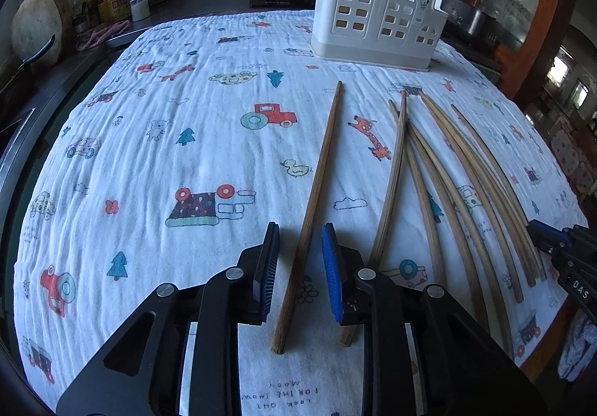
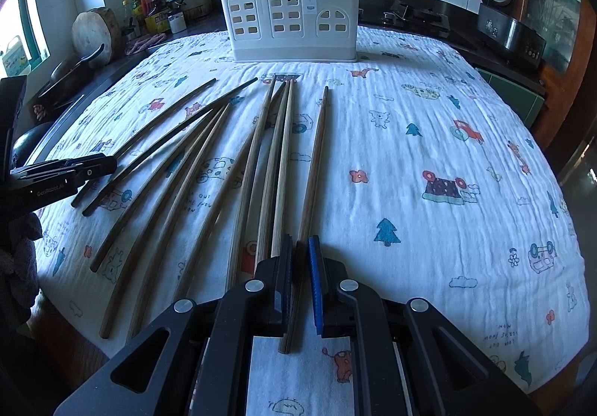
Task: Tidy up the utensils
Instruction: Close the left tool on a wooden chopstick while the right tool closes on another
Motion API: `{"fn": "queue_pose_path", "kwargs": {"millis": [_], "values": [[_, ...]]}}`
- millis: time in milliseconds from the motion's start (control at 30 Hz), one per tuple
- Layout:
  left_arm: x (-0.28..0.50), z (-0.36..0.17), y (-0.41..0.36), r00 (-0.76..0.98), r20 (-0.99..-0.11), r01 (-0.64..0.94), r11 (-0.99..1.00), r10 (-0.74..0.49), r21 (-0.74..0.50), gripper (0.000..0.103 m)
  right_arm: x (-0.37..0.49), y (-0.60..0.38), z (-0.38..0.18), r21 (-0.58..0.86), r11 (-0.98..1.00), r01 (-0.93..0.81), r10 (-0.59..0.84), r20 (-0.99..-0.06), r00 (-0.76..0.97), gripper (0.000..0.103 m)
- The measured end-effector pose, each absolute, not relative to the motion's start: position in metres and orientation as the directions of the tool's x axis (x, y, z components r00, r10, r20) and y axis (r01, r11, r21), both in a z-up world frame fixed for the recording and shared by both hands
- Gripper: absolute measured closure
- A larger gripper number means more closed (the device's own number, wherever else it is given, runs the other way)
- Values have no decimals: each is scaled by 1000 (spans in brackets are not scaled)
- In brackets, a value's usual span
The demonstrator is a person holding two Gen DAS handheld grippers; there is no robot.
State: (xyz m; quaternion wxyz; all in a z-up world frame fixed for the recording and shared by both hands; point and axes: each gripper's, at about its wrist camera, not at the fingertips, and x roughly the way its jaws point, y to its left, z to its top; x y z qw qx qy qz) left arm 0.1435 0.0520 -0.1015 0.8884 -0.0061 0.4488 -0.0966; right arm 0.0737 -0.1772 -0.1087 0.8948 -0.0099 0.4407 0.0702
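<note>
Blue-padded fingers of the left gripper (image 1: pixel 300 259) straddle the leftmost chopstick (image 1: pixel 311 203), jaws partly open, pads apparently not yet touching it. On the other side, the right gripper (image 2: pixel 300 278) has its jaws almost fully closed on the rightmost chopstick (image 2: pixel 311 173), seemingly pinched, though the contact is hard to see. Every chopstick in view lies on the patterned cloth (image 1: pixel 149 162); the white holder (image 2: pixel 287 16) stands well beyond them. Sorting looks barely begun: none appears stowed.
</note>
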Motion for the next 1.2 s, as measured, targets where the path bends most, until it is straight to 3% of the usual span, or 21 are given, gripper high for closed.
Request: {"fn": "queue_pose_path", "kwargs": {"millis": [167,267,400,633,1033,1200], "values": [[145,-102,48,576,-804,175,983,-148,-56,80,73,-178,-109,49,990,-134,121,-787,604,94],[146,-101,46,576,-806,180,983,-141,-43,92,72,-179,-109,59,989,-135,129,-785,606,94],[145,-97,44,575,-805,187,981,-150,-50,97,72,-180,-108,63,989,-134,132,-783,608,94],[133,-77,43,605,-772,206,975,-195,-85,97,66,-185,-92,58,990,-130,129,-754,644,94],[122,-24,47,667,-695,253,959,-269,-129,98,75,-185,-20,-17,984,-178,127,-631,765,95],[123,-13,49,686,-672,255,957,-278,-136,98,82,-181,-17,-26,982,-189,130,-633,763,95]]}}
